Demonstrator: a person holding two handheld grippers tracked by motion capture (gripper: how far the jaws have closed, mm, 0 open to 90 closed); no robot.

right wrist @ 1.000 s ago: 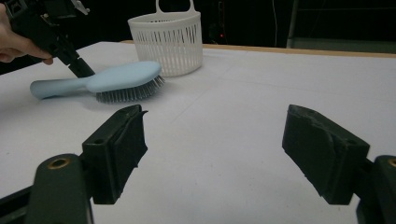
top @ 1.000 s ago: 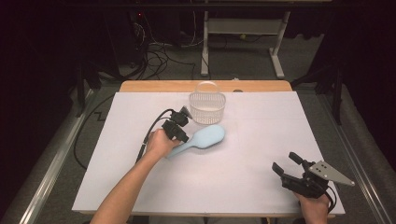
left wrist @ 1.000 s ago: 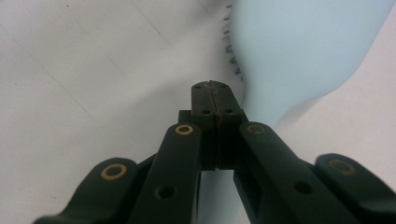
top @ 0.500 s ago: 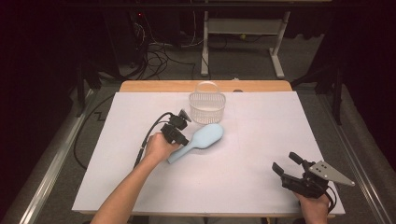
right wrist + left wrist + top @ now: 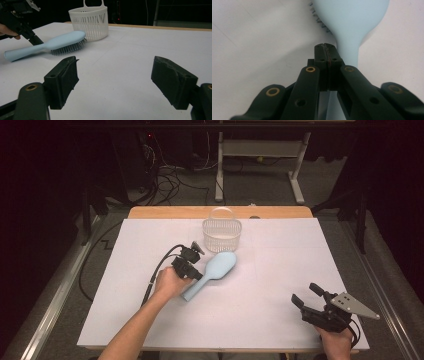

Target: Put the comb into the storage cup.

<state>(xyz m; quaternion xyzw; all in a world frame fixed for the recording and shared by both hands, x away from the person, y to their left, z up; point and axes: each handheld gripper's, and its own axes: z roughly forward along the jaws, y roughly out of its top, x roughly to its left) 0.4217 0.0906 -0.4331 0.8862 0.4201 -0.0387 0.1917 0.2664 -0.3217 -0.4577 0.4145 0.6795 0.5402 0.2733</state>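
A light blue hairbrush lies bristles down on the white table, its head close to a white slatted basket. My left gripper is shut with nothing between its pads. In the left gripper view its tips rest against the left side of the hairbrush handle. The right gripper view shows the brush, the basket and the left gripper touching the handle. My right gripper stands open near the front right corner, jaws wide over bare table.
The white sheet covers the table, with a wooden strip along the far edge. A black cable trails from the left gripper toward the person. Metal frame legs and cables stand on the floor beyond.
The brush has turned a little: its handle end swung toward the person and its head edged toward the basket. The left gripper shifted slightly with it. The right gripper stayed still.
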